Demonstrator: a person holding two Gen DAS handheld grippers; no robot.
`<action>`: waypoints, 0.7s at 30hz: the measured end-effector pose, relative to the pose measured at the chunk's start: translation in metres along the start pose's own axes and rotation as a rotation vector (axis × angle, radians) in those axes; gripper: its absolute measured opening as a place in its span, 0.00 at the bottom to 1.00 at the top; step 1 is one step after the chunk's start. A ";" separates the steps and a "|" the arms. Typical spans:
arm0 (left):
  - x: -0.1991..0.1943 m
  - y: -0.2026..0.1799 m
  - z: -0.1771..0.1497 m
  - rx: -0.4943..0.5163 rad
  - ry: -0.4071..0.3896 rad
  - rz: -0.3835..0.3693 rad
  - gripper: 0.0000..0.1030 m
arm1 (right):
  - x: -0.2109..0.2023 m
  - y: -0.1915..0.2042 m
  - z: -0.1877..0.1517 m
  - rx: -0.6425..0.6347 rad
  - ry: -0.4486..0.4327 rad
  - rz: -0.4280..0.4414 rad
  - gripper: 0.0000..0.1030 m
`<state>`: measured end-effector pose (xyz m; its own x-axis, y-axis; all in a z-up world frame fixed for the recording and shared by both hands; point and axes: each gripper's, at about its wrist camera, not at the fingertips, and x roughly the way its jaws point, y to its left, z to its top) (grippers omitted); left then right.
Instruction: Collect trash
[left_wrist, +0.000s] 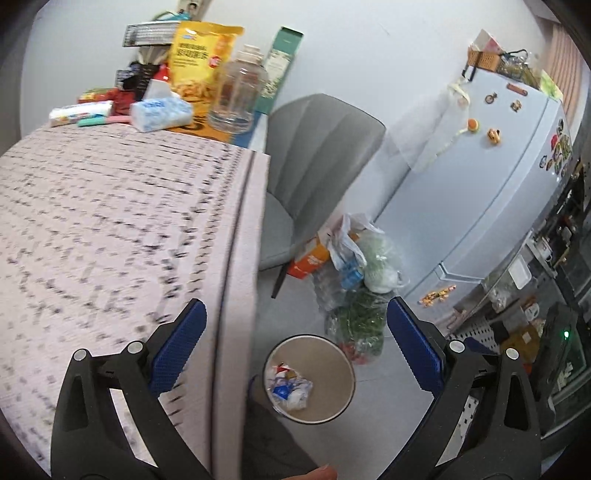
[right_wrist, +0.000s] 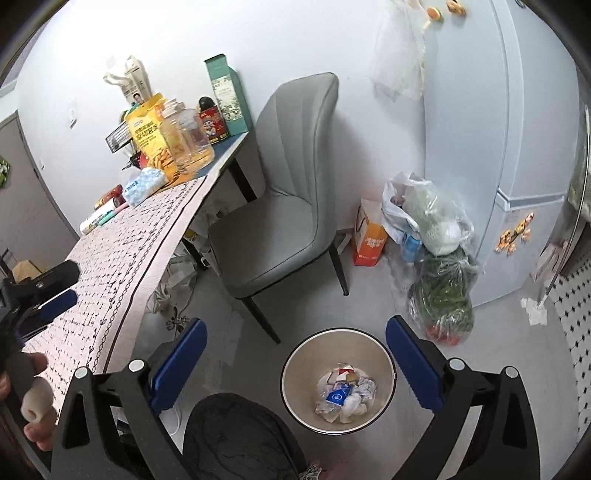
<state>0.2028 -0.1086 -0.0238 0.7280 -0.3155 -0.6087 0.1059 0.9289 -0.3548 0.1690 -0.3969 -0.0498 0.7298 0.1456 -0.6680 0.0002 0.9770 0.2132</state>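
Both spread wide and empty: left gripper (left_wrist: 295, 339) and right gripper (right_wrist: 295, 354), above floor bin (right_wrist: 338, 380) holding crumpled trash (right_wrist: 345, 393), right of worktop (right_wrist: 122, 266).

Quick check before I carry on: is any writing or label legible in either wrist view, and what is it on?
No text can be quoted with confidence.
yellow snack bag: printed characters, too blurred.
green carton: label too small.
orange box: white characters, too small.
tissue pack: blue lettering, blurred.
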 end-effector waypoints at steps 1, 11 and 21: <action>-0.009 0.006 -0.002 -0.001 -0.010 0.009 0.94 | -0.001 0.003 0.000 -0.001 0.001 0.001 0.92; -0.071 0.035 -0.017 0.008 -0.060 0.087 0.94 | -0.019 0.039 -0.012 -0.057 -0.009 0.036 0.92; -0.133 0.038 -0.027 0.008 -0.151 0.123 0.94 | -0.055 0.070 -0.011 -0.106 -0.021 0.032 0.92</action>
<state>0.0923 -0.0362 0.0244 0.8293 -0.1675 -0.5332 0.0149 0.9603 -0.2787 0.1210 -0.3347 -0.0057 0.7421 0.1752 -0.6469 -0.0952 0.9830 0.1571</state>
